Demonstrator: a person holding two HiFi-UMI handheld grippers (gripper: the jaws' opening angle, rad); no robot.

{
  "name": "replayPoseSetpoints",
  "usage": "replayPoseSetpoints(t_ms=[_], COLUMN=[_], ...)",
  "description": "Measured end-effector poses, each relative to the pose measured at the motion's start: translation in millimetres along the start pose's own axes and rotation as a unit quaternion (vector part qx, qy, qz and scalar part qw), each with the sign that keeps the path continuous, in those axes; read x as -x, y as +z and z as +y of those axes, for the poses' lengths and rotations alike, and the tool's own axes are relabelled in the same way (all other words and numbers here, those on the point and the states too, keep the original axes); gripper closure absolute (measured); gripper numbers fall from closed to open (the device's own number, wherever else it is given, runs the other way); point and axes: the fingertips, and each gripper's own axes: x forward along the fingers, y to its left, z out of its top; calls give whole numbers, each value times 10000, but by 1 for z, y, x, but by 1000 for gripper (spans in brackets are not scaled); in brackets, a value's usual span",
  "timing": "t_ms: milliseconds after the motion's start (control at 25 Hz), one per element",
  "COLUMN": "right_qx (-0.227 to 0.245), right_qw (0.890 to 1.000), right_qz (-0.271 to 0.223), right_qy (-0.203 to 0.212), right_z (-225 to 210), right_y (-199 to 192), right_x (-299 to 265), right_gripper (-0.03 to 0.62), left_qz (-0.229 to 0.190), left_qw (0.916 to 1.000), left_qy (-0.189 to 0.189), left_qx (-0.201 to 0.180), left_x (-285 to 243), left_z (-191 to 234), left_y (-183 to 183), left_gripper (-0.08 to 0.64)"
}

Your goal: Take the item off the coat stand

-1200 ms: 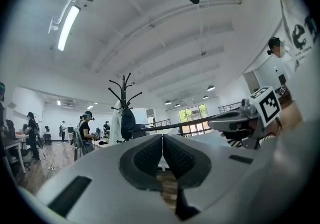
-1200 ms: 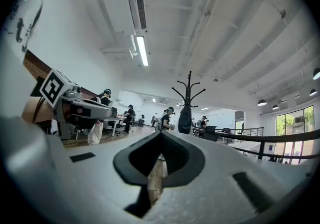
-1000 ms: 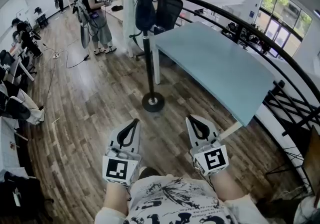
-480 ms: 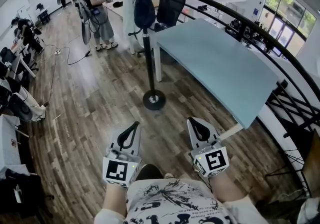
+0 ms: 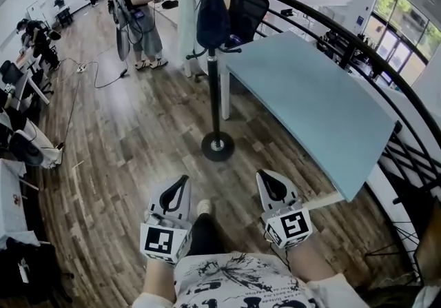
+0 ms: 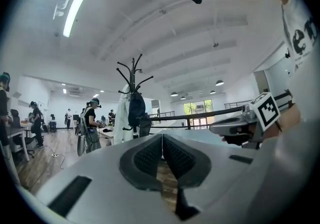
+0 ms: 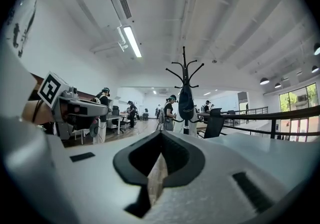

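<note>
The left gripper [image 5: 178,186] and right gripper [image 5: 267,181] sit low in the head view, jaws pressed together on nothing. The dark bag [image 5: 212,21] hangs on the coat stand [image 5: 214,93] at top centre, well apart from both.

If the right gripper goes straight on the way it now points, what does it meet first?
Probably the coat stand, near its dark bag, which hangs almost dead ahead, slightly right of where the shut right gripper aims. Nothing nearer shows in that line; depth is uncertain.
</note>
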Motion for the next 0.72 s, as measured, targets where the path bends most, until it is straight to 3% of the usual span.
replayPoseSetpoints(t_ms=[280, 480, 720], right_qx=[119, 120, 156], right_qw=[9999, 9991, 9977], right_qz=[-34, -136, -255], right_qy=[-81, -390, -610], right_z=[-18, -39, -54], right_y=[17, 28, 43], right_x=[-122, -210, -275], right_gripper=[598, 598, 598], left_qz=[-175, -297, -560], left_qw=[9997, 9986, 9962], left_qy=[-141, -433, -649], left_qx=[8, -41, -156], left_x=[-85, -150, -204], left_z=[98, 168, 217], left_y=[10, 16, 33], left_gripper=[555, 555, 555])
